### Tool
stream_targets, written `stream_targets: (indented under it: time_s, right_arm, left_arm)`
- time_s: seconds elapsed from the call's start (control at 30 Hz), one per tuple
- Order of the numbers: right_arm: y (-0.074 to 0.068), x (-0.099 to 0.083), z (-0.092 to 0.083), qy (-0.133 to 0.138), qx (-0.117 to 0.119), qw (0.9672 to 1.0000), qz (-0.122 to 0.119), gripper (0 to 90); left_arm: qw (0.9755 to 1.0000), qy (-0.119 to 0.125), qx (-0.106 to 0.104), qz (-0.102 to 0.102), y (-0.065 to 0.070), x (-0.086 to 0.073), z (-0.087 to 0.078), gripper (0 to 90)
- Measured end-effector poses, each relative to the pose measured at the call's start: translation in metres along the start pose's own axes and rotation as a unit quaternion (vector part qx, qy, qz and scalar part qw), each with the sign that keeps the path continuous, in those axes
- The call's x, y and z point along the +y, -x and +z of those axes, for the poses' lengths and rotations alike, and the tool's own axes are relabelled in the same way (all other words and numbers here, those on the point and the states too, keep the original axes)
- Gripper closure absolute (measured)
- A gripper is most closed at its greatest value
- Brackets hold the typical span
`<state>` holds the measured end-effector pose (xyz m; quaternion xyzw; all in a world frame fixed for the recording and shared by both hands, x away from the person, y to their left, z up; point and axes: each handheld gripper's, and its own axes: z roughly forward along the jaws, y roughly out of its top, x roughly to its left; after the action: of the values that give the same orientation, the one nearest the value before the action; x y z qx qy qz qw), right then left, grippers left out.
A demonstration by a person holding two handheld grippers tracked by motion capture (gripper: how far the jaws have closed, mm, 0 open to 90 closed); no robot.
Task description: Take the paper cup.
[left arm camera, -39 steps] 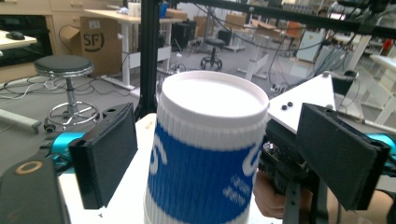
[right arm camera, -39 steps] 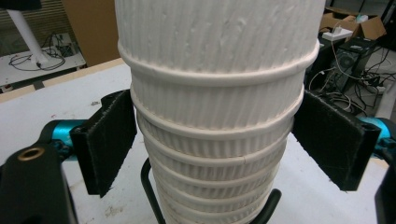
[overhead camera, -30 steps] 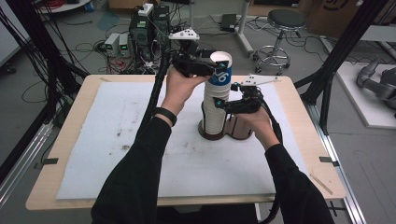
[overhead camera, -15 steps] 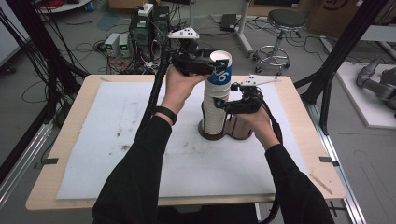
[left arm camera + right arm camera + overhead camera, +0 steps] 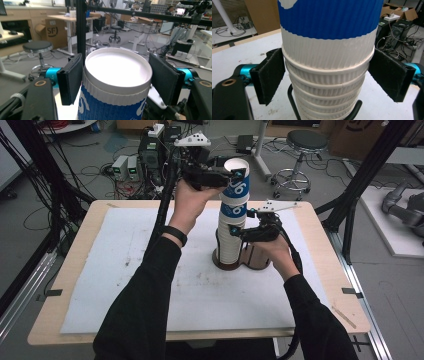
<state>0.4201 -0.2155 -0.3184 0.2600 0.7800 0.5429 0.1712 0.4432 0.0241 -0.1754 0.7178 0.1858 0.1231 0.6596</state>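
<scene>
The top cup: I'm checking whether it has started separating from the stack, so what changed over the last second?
The left tool, shut on the top cup, has lifted it a little, exposing more of the next cup. The right tool clamps the stack as before, and the stack remains in its holder.

a stack of cups (image 5: 231,240) stands upright in a wire holder (image 5: 240,262) near the middle of the table (image 5: 65,320), on a mat (image 5: 125,270). the top cup (image 5: 235,185) sits above the stack, between the jaws of the left gripper (image 5: 235,174). the right gripper (image 5: 239,233) sits lower, its jaws on either side of the stack, and a stool (image 5: 302,142) stands on the floor behind the table.
</scene>
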Motion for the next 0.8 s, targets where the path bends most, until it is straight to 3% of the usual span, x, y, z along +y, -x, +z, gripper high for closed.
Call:
stream_targets:
  time_s: [0.43, 0.8]
  right_arm:
    - [0.0, 0.0, -0.001, -0.001, 0.0, 1.0, -0.001, 14.8]
    - [0.0, 0.0, 0.0, -0.002, -0.002, 1.0, -0.001, 14.8]
  left_arm:
    - [0.9986, 0.045, 0.018, 0.019, 0.007, 0.029, -0.022, 29.8]
    - [0.9979, 0.054, 0.022, 0.028, 0.011, 0.038, -0.05, 29.8]
